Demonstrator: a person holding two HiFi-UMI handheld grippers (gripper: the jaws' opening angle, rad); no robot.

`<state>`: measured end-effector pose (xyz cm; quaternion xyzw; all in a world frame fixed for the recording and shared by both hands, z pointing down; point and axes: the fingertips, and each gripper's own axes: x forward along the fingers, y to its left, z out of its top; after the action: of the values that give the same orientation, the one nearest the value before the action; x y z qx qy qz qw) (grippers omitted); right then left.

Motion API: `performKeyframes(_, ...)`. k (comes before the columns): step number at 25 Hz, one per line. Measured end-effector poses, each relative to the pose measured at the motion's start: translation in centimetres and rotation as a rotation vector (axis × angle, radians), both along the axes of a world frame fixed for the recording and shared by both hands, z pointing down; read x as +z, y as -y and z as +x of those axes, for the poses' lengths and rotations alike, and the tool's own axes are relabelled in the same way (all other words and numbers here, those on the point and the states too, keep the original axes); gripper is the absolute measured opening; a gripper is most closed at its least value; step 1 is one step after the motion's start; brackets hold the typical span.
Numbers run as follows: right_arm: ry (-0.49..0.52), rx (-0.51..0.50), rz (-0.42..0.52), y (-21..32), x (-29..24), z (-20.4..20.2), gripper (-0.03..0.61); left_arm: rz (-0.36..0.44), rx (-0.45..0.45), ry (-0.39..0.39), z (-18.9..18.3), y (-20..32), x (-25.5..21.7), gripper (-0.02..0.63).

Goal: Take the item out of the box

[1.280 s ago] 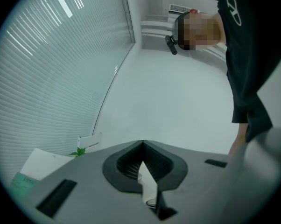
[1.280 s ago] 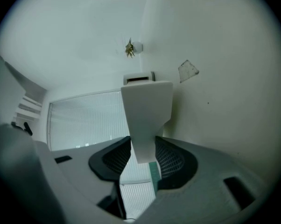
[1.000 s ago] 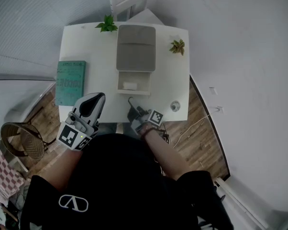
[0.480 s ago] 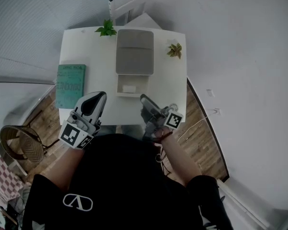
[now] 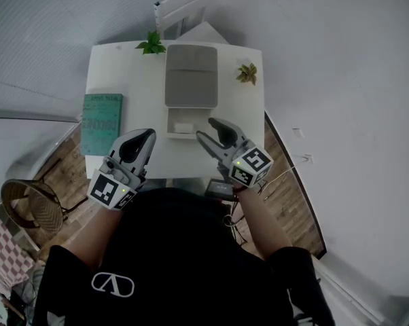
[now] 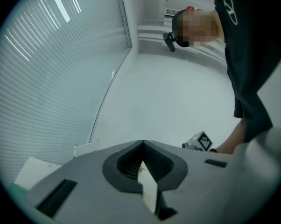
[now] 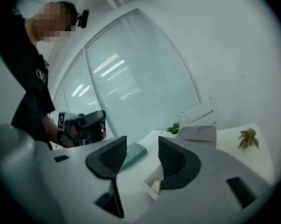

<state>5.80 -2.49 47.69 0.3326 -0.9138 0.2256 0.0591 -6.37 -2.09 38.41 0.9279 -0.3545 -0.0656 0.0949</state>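
Box [image 5: 191, 80] white, rectangular; small white block [image 5: 184, 127] inside

From where I stand I count one square white table [image 5: 123, 80]. On it sit one open white box with a grey lid [image 5: 191, 73], one small white block [image 5: 184, 126] inside that box, one teal hardback book [image 5: 101, 122] and two small green leafy plants: one plant [image 5: 151, 44] at the far edge, the other plant [image 5: 246, 73] towards the right. There is one white slatted chair [image 5: 184, 2] and one brown wicker chair [image 5: 29, 206]. One person holds two grey grippers, the left gripper [image 5: 147, 134] and the right gripper [image 5: 206, 128].
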Motion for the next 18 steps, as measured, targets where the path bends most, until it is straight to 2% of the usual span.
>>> performKeyframes(5, -0.348, -0.157, 0.121, 0.7, 1.6, -1.6, 0.206, 0.038, 0.011, 0.013, 0.6, -0.2, -0.5, 0.005)
performKeyframes(8, -0.573, -0.298, 0.139, 0.9, 5.3, -2.2, 0.196, 0.035, 0.019, 0.013, 1.0, -0.2, -0.6, 0.005)
performKeyframes(10, -0.686, -0.398, 0.126, 0.8, 8.1, -2.4, 0.195, 0.032, 0.022, 0.005, 1.2, -0.2, -0.6, 0.005)
performKeyframes(14, -0.814, -0.567, 0.070, 0.5, 13.2, -3.3, 0.186, 0.020, 0.011, 0.019, 1.2, -0.3, 0.1, 0.005)
performKeyframes(18, -0.902, -0.702, 0.008, 0.5, 17.7, -4.0, 0.172, 0.007, 0.004, 0.000, 1.2, -0.7, 0.3, 0.005)
